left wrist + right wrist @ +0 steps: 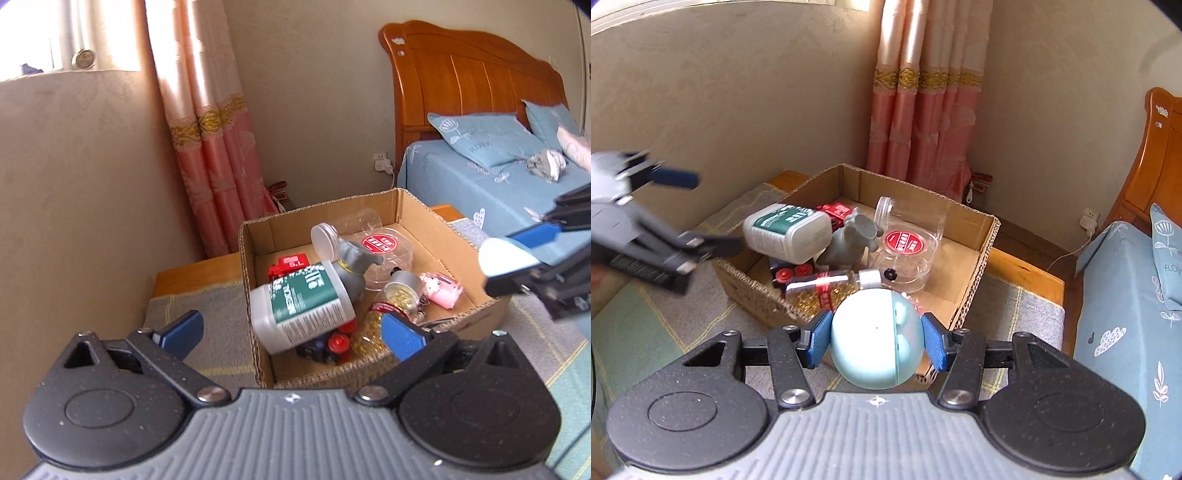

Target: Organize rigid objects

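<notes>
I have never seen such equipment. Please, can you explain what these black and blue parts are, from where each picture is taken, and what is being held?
A person holds two hand grippers, each carrying a camera that looks along its blue fingers. In the left view, the left gripper stands open and empty above a cardboard box holding a white jar with a green label, a grey elephant figure and a bottle of yellow beads. In the right view, the right gripper is shut on a pale blue ball near the box's front edge.
</notes>
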Tool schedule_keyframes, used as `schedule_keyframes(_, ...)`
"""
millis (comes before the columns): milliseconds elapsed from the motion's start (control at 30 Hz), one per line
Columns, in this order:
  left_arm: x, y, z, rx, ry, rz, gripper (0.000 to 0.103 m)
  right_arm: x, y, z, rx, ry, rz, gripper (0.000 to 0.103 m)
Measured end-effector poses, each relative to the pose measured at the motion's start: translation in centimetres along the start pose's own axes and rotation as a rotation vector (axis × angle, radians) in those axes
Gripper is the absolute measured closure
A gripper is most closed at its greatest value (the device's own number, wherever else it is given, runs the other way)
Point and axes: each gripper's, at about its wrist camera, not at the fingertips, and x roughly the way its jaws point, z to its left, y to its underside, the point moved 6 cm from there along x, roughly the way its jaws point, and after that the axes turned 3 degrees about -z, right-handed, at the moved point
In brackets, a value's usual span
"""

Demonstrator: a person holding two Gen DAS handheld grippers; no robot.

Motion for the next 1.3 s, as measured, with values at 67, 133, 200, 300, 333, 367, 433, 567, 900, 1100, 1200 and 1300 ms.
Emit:
schedule_keyframes(67,-1.1,0.5,0.1,-0.024,-0.009,-0.015,0.001,0.9,-0.7,-0.5,0.015,0.006,0.012,0.045)
schedule_keyframes(133,-2.1,0.7,0.0,-0.026,-0.030,-0.040,0.001,1.8,-1.2,-1.1,0.034,0.015,0.023,0.045)
schedule_keyframes(200,-3.1,1.0,-0.2,-0.024,-0.051,-0.064,0.001,3.0,-1.7,-1.9,0.061,0.019,0.039,0.045)
schedule_keyframes(300,-4.1,1.4,-0.5,-0.040,-0.034,-0.076,0.001,4.9,-2.1,-3.0,0.094,0.045,0.068,0.045)
schedule_keyframes(333,-4.3,1.5,-0.6,-0.042,-0.032,-0.078,0.001,5.6,-2.3,-3.3,0.102,0.056,0.075,0.045)
schedule_keyframes(367,-4.4,1.6,-0.7,-0.043,-0.034,-0.077,0.001,6.1,-2.4,-3.6,0.111,0.064,0.082,0.045)
schedule_keyframes(433,-4.5,1.8,-1.0,-0.039,-0.039,-0.074,0.001,7.1,-2.6,-4.1,0.128,0.073,0.097,0.045)
schedule_keyframes(567,-4.7,1.9,-1.2,-0.032,-0.047,-0.076,0.001,8.6,-3.1,-4.8,0.152,0.085,0.106,0.045)
schedule_keyframes(900,-4.8,2.0,-0.7,-0.026,-0.094,-0.042,0.001,6.1,-3.9,-4.3,0.177,0.151,0.043,0.000)
schedule_keyframes(1100,-4.6,2.4,-0.1,-0.069,-0.123,0.014,0.001,1.5,-1.5,-1.6,0.179,0.227,0.106,0.000)
schedule_keyframes(1200,-4.8,2.4,-0.2,-0.081,-0.128,0.033,0.001,-1.2,0.4,0.2,0.178,0.257,0.118,0.000)
schedule_keyframes(1300,-4.8,2.6,-0.5,-0.094,-0.137,0.072,0.001,-3.2,2.2,1.8,0.193,0.286,0.113,0.000)
